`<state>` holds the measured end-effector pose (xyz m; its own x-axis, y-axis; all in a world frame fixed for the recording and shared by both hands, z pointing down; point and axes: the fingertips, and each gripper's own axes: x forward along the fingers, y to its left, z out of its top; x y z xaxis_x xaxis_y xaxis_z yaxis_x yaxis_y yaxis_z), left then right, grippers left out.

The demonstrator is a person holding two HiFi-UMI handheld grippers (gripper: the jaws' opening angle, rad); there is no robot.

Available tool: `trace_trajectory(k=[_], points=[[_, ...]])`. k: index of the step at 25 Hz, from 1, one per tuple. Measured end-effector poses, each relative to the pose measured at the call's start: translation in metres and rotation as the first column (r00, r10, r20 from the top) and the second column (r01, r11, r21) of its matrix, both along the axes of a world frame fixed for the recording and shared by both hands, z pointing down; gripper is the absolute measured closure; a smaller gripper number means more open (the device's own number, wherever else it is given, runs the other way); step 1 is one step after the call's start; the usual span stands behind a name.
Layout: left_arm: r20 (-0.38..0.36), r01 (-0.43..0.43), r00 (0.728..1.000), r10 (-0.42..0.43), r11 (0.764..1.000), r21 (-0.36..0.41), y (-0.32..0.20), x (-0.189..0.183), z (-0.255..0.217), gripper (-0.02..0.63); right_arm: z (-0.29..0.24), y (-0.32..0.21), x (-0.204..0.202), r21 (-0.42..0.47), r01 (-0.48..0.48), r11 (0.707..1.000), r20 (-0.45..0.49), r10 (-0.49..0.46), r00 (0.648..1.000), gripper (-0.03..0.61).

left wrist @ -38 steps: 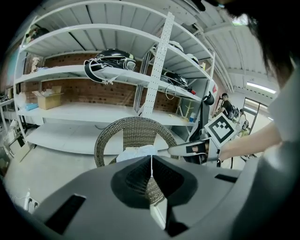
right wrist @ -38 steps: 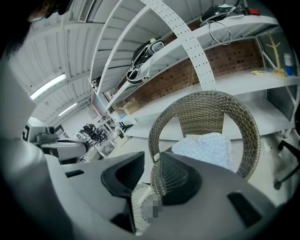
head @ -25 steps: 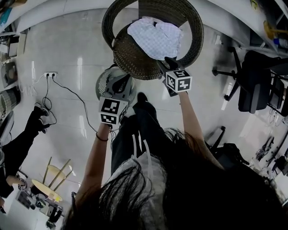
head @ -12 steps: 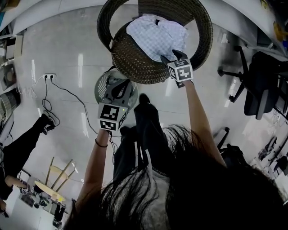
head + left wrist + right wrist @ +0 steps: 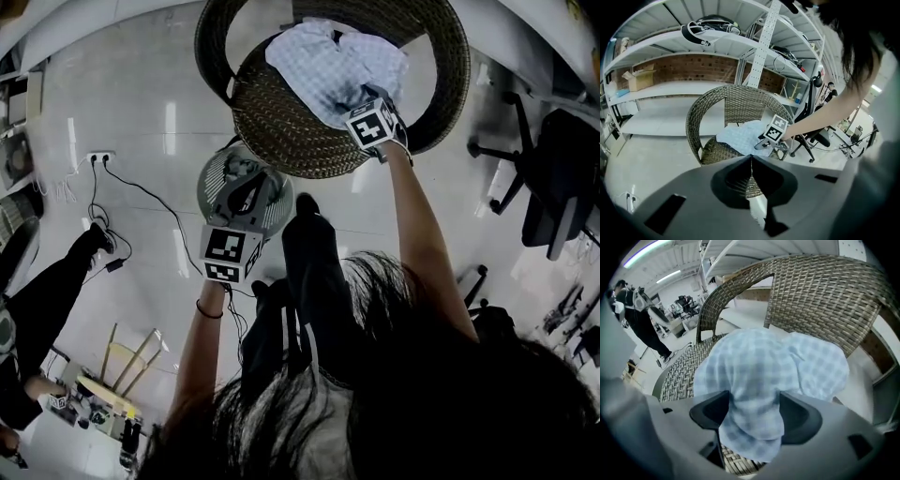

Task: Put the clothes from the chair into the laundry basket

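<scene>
A pale checked shirt [image 5: 333,70] lies crumpled on the seat of a round wicker chair [image 5: 281,131]. My right gripper [image 5: 364,97] reaches onto the shirt's near edge. In the right gripper view its jaws are opening, and a fold of the shirt [image 5: 773,376] lies between the spread right gripper [image 5: 754,411] fingers. My left gripper [image 5: 248,183] hangs above the grey round laundry basket [image 5: 211,173] on the floor in front of the chair. The left gripper [image 5: 751,161] has its tips together, with nothing in them, and looks at the chair [image 5: 708,117] and shirt [image 5: 740,138].
A socket strip and black cable [image 5: 101,157] lie on the floor to the left. Another person's leg [image 5: 47,281] stands there too. A wooden stool [image 5: 122,366] is at lower left, an office chair [image 5: 553,187] at right. Metal shelving [image 5: 717,47] stands behind the wicker chair.
My right gripper has pushed forward over the chair's front rim onto the shirt, and its jaws have spread. The left gripper has stayed above the basket.
</scene>
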<state>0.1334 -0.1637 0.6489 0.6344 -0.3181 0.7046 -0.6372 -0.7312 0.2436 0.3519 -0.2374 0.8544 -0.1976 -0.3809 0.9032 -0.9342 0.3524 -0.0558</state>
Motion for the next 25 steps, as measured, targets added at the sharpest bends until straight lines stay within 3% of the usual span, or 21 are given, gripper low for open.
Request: trace_trajectory(k=[7, 14, 15, 17, 18, 22, 25], points=[[0.004, 0.019, 1.000, -0.019, 1.000, -0.003, -0.004, -0.006, 0.013, 0.594, 0.035, -0.003, -0.002, -0.040, -0.015, 0.999, -0.032, 0.013, 0.999, 0.262], [-0.005, 0.019, 1.000, -0.019, 1.000, -0.009, -0.002, -0.004, 0.021, 0.594, 0.032, -0.005, -0.005, -0.041, -0.046, 0.998, -0.015, 0.046, 0.999, 0.267], [-0.007, 0.021, 1.000, -0.021, 1.000, -0.009, -0.001, -0.003, 0.020, 0.594, 0.031, -0.004, -0.004, -0.047, -0.059, 0.997, -0.022, 0.058, 0.998, 0.283], [-0.013, 0.024, 1.000, -0.024, 1.000, -0.005, -0.002, -0.004, 0.016, 0.594, 0.028, 0.000, -0.003, -0.065, -0.086, 0.994, -0.032, 0.084, 0.996, 0.476], [-0.015, 0.027, 1.000, -0.027, 1.000, -0.002, -0.002, -0.005, 0.013, 0.594, 0.026, 0.005, -0.004, -0.078, -0.100, 0.992, -0.028, 0.098, 0.995, 0.503], [-0.016, 0.041, 0.999, -0.041, 0.999, 0.013, -0.004, -0.011, 0.003, 0.594, 0.021, 0.031, 0.002, -0.178, -0.182, 0.967, 0.004, 0.186, 0.983, 0.523], [-0.013, 0.063, 0.998, -0.063, 0.998, 0.021, -0.005, -0.019, -0.004, 0.594, 0.006, 0.033, 0.001, -0.143, -0.240, 0.960, 0.073, 0.252, 0.965, 0.528]])
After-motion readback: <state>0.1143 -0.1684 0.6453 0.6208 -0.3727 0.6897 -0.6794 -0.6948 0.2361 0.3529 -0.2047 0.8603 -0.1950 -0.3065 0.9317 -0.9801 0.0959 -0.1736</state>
